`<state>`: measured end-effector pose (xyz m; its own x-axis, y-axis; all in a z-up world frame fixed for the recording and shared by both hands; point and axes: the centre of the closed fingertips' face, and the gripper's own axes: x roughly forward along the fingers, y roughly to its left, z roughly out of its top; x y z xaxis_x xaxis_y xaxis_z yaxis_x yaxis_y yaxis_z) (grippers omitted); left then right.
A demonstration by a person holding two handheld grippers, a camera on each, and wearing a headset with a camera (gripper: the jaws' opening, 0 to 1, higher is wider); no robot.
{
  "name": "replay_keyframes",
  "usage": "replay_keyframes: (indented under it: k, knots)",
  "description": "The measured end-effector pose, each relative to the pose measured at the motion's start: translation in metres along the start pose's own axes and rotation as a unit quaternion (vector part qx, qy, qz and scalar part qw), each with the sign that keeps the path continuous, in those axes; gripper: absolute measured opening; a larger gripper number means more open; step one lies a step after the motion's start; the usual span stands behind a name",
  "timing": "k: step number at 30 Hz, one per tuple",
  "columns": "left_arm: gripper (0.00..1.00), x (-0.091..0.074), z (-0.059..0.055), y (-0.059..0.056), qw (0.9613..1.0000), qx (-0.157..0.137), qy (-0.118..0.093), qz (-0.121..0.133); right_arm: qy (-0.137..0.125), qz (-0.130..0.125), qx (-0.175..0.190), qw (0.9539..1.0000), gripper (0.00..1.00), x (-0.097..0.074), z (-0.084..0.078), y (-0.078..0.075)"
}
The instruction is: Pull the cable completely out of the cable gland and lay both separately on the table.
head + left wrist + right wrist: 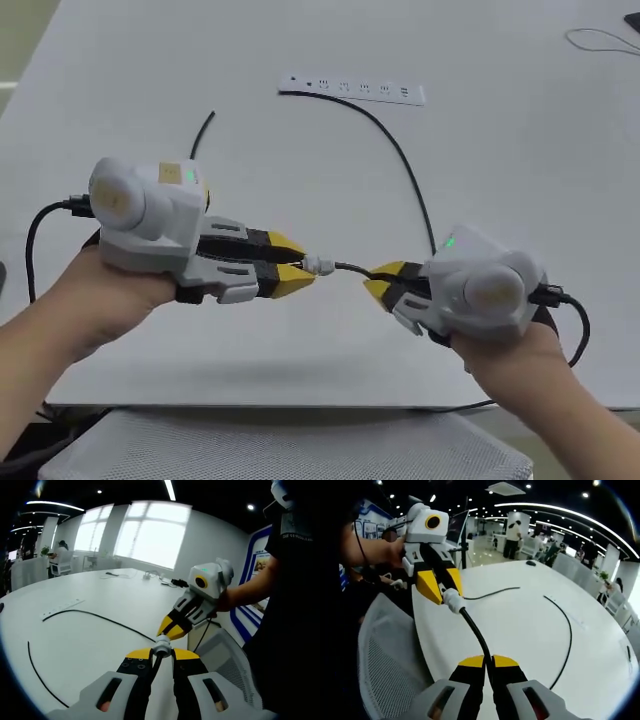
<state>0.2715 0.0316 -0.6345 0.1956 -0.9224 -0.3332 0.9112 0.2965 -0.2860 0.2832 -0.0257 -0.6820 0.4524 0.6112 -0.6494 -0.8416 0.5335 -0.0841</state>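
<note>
A small white cable gland (318, 266) hangs above the near part of the white table (300, 180), with my left gripper (298, 270) shut on it. A thin black cable (350, 268) comes out of the gland to the right, and my right gripper (378, 280) is shut on it a short way off. In the left gripper view the gland (161, 645) sits between the yellow tips, with the right gripper (170, 628) facing it. In the right gripper view the cable (475, 630) runs up to the gland (451, 600). The cable's tail (203, 132) trails over the table behind the left gripper.
A white power strip (352, 90) lies at the far side, and its black cord (405, 165) curves toward the right gripper. A grey mesh chair (280, 445) stands below the table's near edge. Another thin wire (600, 40) lies at the far right.
</note>
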Motion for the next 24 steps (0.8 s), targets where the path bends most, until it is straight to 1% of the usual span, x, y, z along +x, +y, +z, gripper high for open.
replay_keyframes:
  k: [2, 5, 7, 8, 10, 11, 14, 16, 19, 21, 24]
  knots:
    - [0.15, -0.001, 0.000, 0.001, 1.0000, -0.001, 0.001, 0.001, -0.001, 0.007, -0.002, 1.0000, 0.00, -0.001, 0.001, 0.001]
    - [0.15, -0.002, -0.001, 0.002, 1.0000, -0.002, 0.001, 0.003, -0.001, 0.007, -0.008, 0.9999, 0.01, -0.001, 0.003, 0.000]
    - [0.15, -0.003, 0.000, 0.002, 1.0000, -0.004, -0.002, 0.002, 0.004, 0.011, -0.017, 0.9998, 0.01, -0.002, 0.005, 0.001]
    - [0.15, -0.003, 0.001, 0.002, 1.0000, -0.005, -0.003, 0.003, 0.002, 0.013, -0.024, 0.9996, 0.03, -0.002, 0.008, 0.002]
    - [0.15, -0.002, 0.000, 0.001, 1.0000, -0.003, 0.000, 0.001, -0.011, 0.024, -0.040, 0.9989, 0.06, -0.003, 0.020, 0.009]
    - [0.15, -0.001, 0.000, 0.001, 1.0000, -0.003, 0.001, 0.001, -0.012, 0.025, -0.050, 0.9984, 0.08, -0.003, 0.024, 0.011]
    - [0.15, 0.001, 0.000, 0.000, 1.0000, -0.003, 0.000, -0.002, -0.015, 0.037, -0.089, 0.9952, 0.09, 0.001, 0.036, 0.021]
    - [0.15, 0.001, 0.000, -0.001, 1.0000, -0.004, 0.000, -0.003, -0.016, 0.041, -0.105, 0.9935, 0.09, 0.004, 0.042, 0.026]
    - [0.15, 0.001, -0.001, -0.002, 1.0000, -0.003, 0.002, -0.003, -0.014, 0.044, -0.121, 0.9916, 0.07, 0.007, 0.045, 0.030]
    - [0.15, 0.000, -0.001, -0.002, 1.0000, -0.002, 0.003, -0.002, -0.012, 0.040, -0.129, 0.9908, 0.05, 0.007, 0.046, 0.029]
    - [0.15, -0.001, -0.001, -0.001, 1.0000, -0.002, 0.002, -0.001, -0.010, 0.037, -0.128, 0.9911, 0.03, 0.007, 0.047, 0.026]
